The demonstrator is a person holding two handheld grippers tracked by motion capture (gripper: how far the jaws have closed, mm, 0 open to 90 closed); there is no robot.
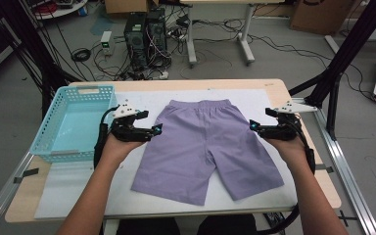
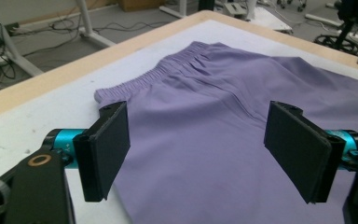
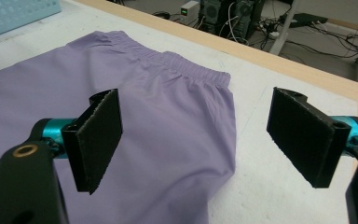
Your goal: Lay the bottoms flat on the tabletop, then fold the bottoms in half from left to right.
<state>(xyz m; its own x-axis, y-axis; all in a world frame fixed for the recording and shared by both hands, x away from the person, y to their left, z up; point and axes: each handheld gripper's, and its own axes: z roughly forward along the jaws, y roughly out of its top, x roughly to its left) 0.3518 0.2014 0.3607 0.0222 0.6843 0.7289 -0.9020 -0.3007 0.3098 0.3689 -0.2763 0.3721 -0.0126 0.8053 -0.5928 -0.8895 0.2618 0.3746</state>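
Purple shorts [image 1: 203,142] lie flat on the white mat, waistband toward the far edge and both legs toward the person. My left gripper [image 1: 157,129] hovers at the shorts' left side seam, jaws open, nothing between them. In the left gripper view the shorts [image 2: 205,126] spread out under and beyond the open gripper [image 2: 198,156]. My right gripper [image 1: 252,126] is at the shorts' right side seam, also open. In the right gripper view the shorts [image 3: 154,121] show their right edge and elastic waistband below the open gripper [image 3: 193,140].
A light blue plastic basket [image 1: 73,122] stands on the table's left side, beside my left hand. The white mat [image 1: 254,98] covers most of the wooden table [image 1: 279,85]. Computers and cables lie on the floor beyond the far edge.
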